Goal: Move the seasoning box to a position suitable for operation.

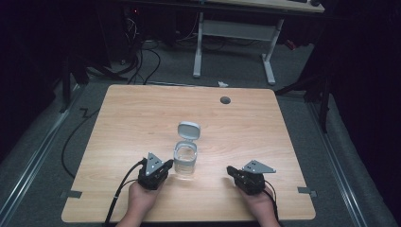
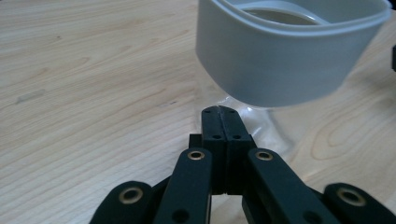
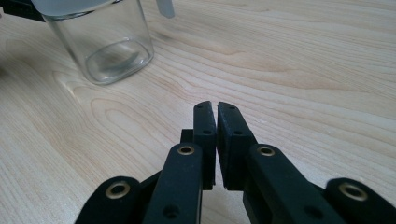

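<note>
Clear glass jar with a grey collar and a hinged lid standing open behind it, near the middle of the wooden table, towards the near edge. The jar looks empty, so probably light; its glass walls are rigid, smooth and likely slippery, and breakable if tipped. The grey collar looks the surer place to grip, or the squared body lower down. Left gripper, jaws pressed together on nothing, lies just beside the jar's left side, tips at its base. Right gripper, jaws nearly together with a thin slit between and holding nothing, rests apart on the jar's right. A grey cable port sits at the far edge.
</note>
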